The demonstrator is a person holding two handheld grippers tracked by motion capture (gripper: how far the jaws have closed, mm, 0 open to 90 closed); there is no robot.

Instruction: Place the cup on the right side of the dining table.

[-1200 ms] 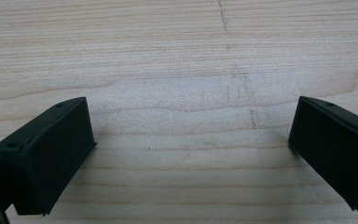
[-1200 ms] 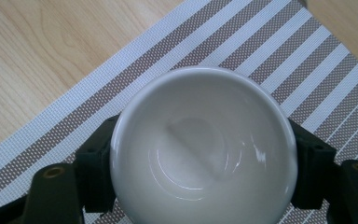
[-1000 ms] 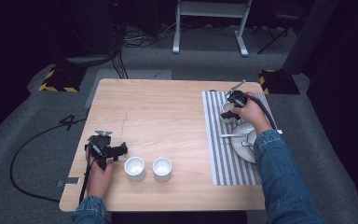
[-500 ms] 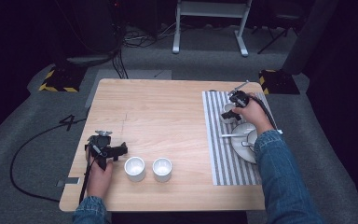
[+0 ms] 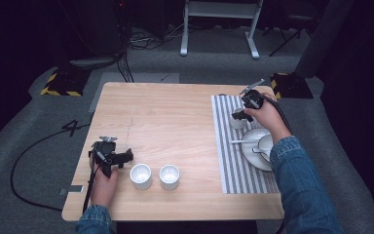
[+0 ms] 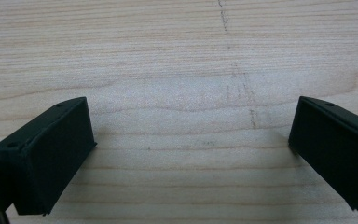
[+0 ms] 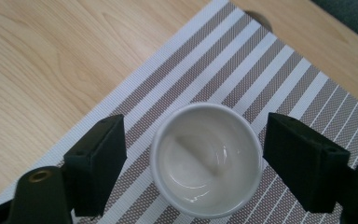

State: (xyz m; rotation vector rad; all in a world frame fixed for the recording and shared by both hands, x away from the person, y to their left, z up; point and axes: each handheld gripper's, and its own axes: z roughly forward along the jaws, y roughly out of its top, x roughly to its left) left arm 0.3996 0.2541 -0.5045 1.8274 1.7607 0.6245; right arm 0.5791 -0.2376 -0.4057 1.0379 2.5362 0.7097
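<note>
Nearest the person, at the table's front edge, the left hand-held gripper is rested on the wood by the left hand. In the left gripper view its jaws are spread wide, with bare wood grain between them and nothing held. Just beside it to the right, two small white cups are seen standing side by side, upright and empty as far as can be told.

Farther along, on the right side, a striped placemat is laid. On it a white plate is set, carrying a cup and a white spoon whose handle reaches out over the rim; part of this is hidden by the denim sleeve.

Beyond the plate, the right hand-held gripper is held over a third white cup at the mat's far end. Its jaws are opened wide, one on each side of the cup, with a gap left on both sides; nothing is gripped yet. The cup is judged to be what is about to be grasped.

From here, the smooth glazed wall could slip if the jaws are closed off-centre or too high on the rim, and the cup could be tipped or pushed across the mat. The plate and spoon lie near the forearm, so they could be knocked on the way back.
</note>
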